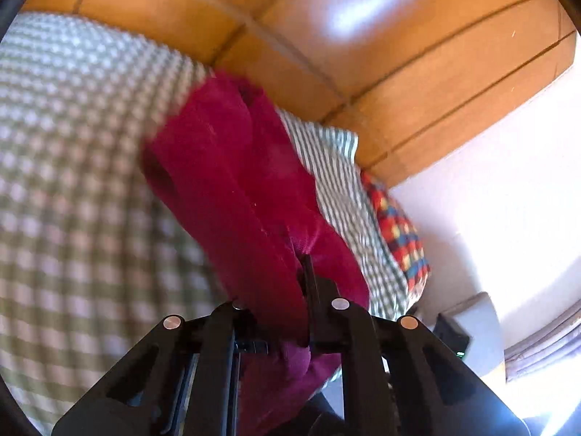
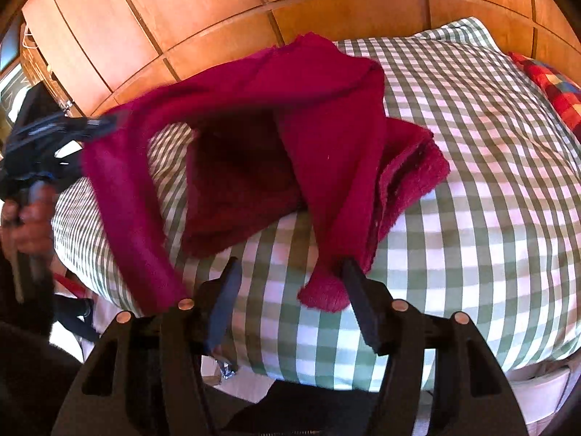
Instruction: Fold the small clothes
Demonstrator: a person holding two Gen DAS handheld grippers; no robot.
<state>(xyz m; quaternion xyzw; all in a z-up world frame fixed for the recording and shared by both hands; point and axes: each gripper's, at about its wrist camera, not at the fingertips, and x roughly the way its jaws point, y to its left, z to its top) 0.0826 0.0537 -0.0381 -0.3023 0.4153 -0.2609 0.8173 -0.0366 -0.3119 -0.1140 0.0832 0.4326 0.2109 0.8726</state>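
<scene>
Green-and-white checked bedding [image 2: 472, 167] fills the ground beneath us, and nearest to us our right gripper [image 2: 290, 283] stands with its jaws wide apart, gripping nothing; a corner of the magenta garment [image 2: 326, 116] hangs against the inner face of its finger at about 2 o'clock. Our left gripper [image 1: 287, 290] is clamped tight on a bunched fold of that garment [image 1: 232, 181], part lifted off the bed and part draped on it. Farther off at 1 o'clock lies a multicoloured checked pillow [image 2: 555, 87], then the wooden panelled headboard [image 2: 218, 11]. We judge a fold is under way; next we should close the right jaws on the hanging corner and carry it across.
</scene>
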